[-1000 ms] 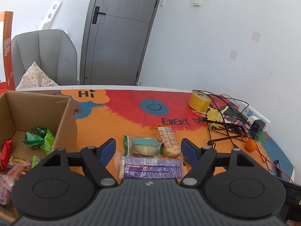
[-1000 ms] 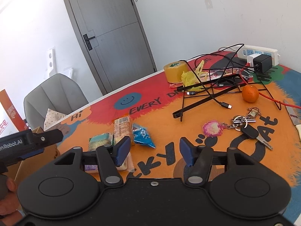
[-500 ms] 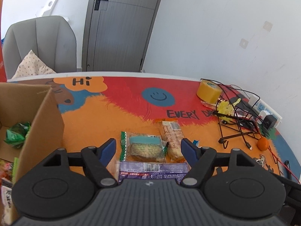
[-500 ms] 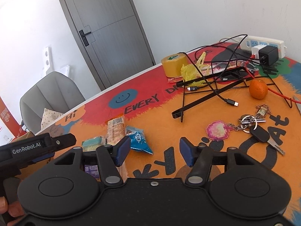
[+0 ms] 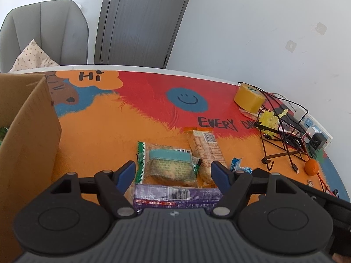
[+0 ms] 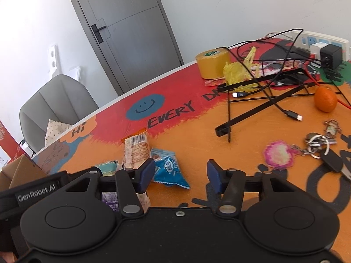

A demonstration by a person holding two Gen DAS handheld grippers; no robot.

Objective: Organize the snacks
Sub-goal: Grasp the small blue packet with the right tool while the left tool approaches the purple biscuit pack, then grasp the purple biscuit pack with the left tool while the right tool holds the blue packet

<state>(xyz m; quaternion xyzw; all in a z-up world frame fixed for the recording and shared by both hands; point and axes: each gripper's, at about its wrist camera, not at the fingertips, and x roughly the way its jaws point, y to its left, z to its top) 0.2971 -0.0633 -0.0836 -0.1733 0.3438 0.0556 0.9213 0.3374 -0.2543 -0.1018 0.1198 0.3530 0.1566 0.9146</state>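
Crinkly plastic film wraps every snack left on the bench (image 5: 105, 135), so each should be light, soft and a little slippery, and the cakes or biscuits inside probably crush easily. Landmark: the teal-banded pack (image 5: 170, 164). Just nearer than it lies the purple bar (image 5: 175, 195); just right of it, touching, the long orange pack (image 5: 206, 151); further right, the small blue sachet (image 6: 169, 168). Well left of it stands the cardboard box (image 5: 28, 135), likely where they belong. Spread wide and empty, the left hand-held gripper (image 5: 173, 173) hovers with its fingers either side of the teal pack; the right hand-held gripper (image 6: 178, 174) is likewise released, holding nothing, beside the sachet. I would pinch the teal pack across its short width, gently, since film can slide or the filling flatten.
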